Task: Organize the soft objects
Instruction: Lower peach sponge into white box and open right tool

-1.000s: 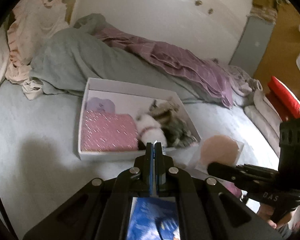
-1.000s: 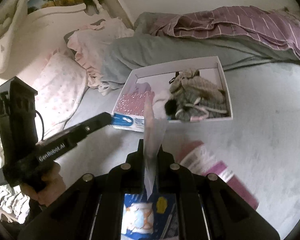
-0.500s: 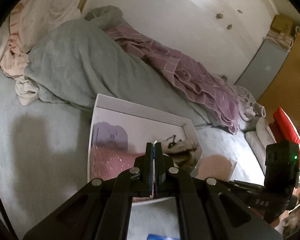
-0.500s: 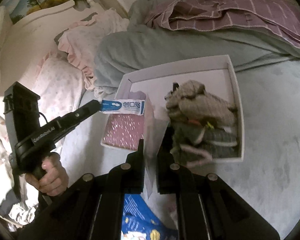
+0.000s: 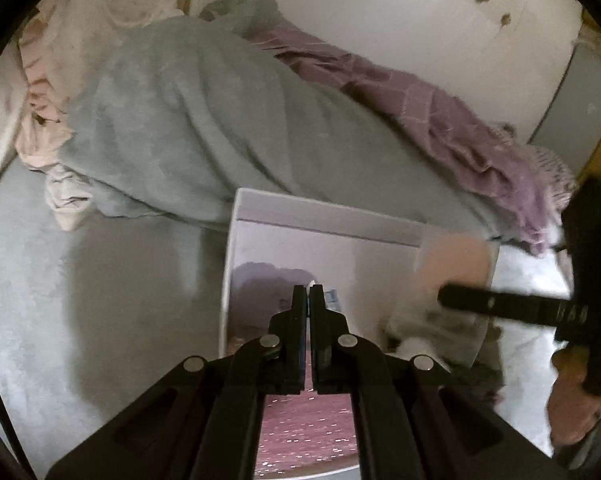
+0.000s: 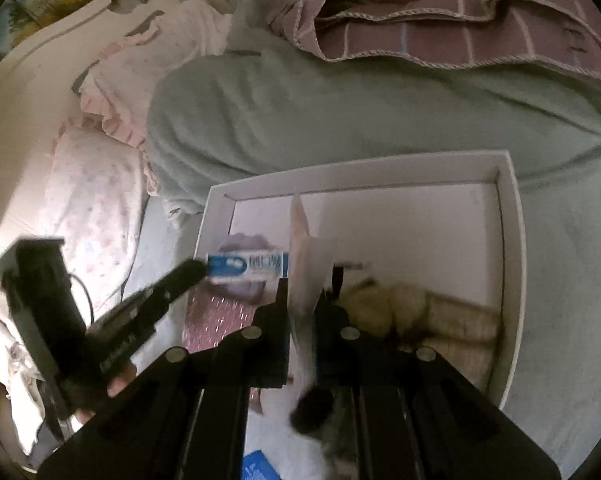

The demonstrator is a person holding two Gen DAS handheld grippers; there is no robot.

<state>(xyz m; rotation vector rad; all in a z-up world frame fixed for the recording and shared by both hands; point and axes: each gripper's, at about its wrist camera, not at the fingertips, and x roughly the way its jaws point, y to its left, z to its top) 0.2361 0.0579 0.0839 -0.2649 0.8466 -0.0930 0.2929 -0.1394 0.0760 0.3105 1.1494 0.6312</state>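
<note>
Fingers: left gripper (image 5: 308,300) clenched on a blue-and-white packet (image 6: 247,267), held over the white box's (image 6: 512,240) left end above the pink speckled pouch (image 5: 306,432). Right gripper (image 6: 303,300) clenched on a thin clear-wrapped pink pad (image 5: 454,268), edge-up over mid-box beside the striped socks (image 6: 440,316). Advice: lower each piece flat into bare floor, then release; avoid snagging socks.

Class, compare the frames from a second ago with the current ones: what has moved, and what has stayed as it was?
Both grippers have advanced over the white box. The left gripper carried its blue-and-white packet in above the lilac item. The right gripper keeps its clear pouch. The box's contents stayed put.
</note>
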